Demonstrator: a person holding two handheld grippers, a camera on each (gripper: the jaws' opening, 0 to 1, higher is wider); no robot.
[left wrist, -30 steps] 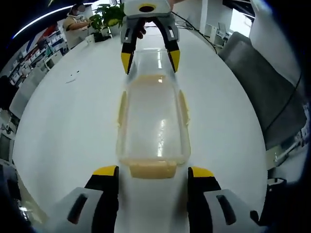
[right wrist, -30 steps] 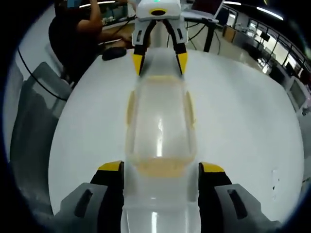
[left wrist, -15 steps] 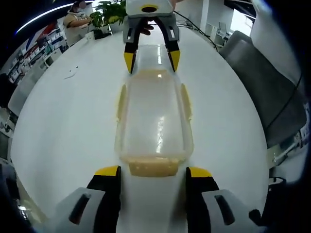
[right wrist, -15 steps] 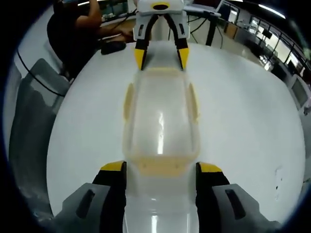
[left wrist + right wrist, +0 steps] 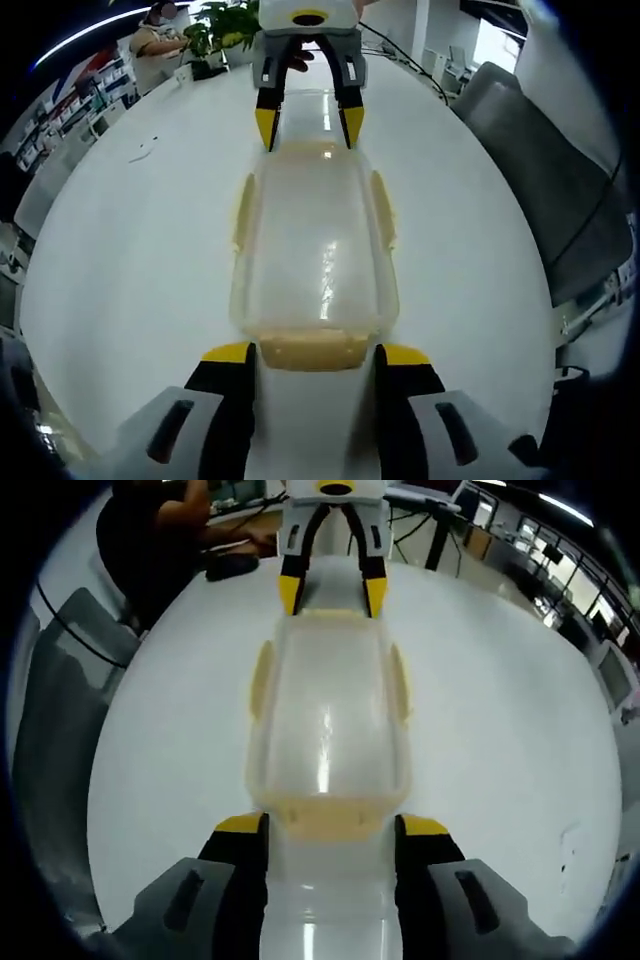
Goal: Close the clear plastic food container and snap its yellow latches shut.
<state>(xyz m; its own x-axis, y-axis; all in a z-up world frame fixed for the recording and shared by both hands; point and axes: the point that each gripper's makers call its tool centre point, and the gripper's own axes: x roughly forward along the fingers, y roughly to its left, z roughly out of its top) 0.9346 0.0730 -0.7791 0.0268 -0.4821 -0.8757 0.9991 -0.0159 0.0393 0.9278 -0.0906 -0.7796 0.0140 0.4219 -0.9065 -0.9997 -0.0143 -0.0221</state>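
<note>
The box (image 5: 315, 245) sits on a white table (image 5: 130, 260), right between the two grippers. Its lid (image 5: 318, 215) is already on top, so that part looks done.

The left gripper (image 5: 314, 352) is at one short end of the box. Its jaws are open, one on each side of the yellow end latch (image 5: 314, 350), and they are not pinching it. The right gripper (image 5: 330, 825) is at the other short end. Its jaws are open too, with that end's latch (image 5: 330, 820) between them.

There are also yellow side latches (image 5: 380, 210) on the long sides. They seem to stick out a little, so I think they are not snapped down yet. I cannot tell if the end latches are clicked shut. So the snapping is what is left to do.
</note>
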